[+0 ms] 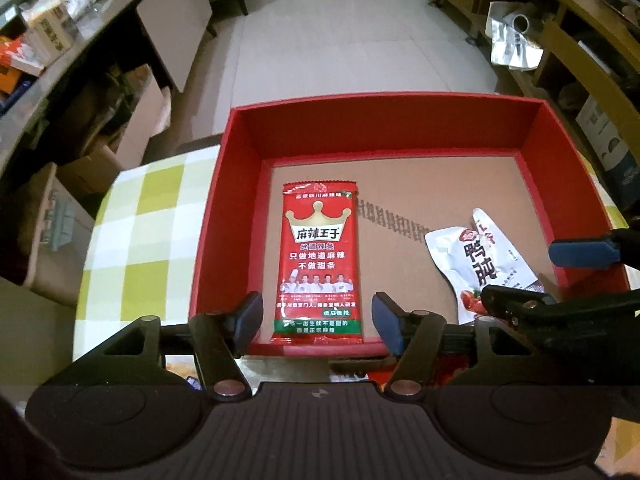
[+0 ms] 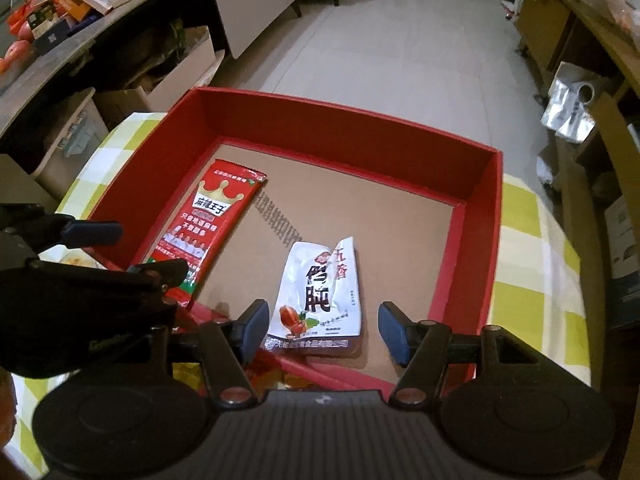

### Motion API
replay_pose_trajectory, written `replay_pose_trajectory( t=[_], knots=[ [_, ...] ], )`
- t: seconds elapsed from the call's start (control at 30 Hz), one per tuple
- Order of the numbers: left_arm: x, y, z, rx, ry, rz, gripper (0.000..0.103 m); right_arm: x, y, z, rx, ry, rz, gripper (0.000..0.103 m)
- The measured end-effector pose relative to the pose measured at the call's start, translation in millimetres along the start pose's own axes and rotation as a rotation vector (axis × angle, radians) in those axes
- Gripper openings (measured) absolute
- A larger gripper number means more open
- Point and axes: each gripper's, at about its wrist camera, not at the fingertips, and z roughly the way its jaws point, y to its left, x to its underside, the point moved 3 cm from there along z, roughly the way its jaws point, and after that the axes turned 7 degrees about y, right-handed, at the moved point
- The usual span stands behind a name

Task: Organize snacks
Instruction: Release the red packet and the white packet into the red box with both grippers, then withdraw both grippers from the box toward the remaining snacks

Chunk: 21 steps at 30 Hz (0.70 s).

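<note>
Hovering left claw [image 1: 317, 322] and right claw [image 2: 323, 330], both released, over red box [image 1: 236, 184]; red packet [image 1: 318, 264] at 9 o'clock, white pouch [image 2: 320, 292] at 5. Next: fetch another snack.

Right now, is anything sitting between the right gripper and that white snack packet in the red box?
Nothing visible. The right gripper is open, and the white snack packet lies flat on the red box floor straight ahead of its fingers.
</note>
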Motion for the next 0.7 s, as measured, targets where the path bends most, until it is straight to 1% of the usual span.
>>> replay_pose_trajectory(
  t=[0.1, 0.2, 0.47, 0.7],
  knots=[
    [3.0, -0.6, -7.8, -0.002, -0.015, 0.005, 0.07, 3.4, -1.7, -8.3, 0.005, -0.014, 0.01, 0.071],
    [5.8, 0.6, -16.0, -0.006, -0.033, 0.007, 0.074, 5.9, -3.5, -14.8, 0.009, -0.028, 0.02, 0.071],
    [13.2, 1.5, -29.1, -0.008, -0.052, 0.014, 0.074, 14.1, -3.1, -28.9, 0.016, -0.052, 0.024, 0.072],
    [21.6, 2.1, -38.9, -0.002, -0.065, 0.02, 0.074, 21.5, 6.8, -44.0, 0.01, -0.079, 0.005, 0.072]
  ],
)
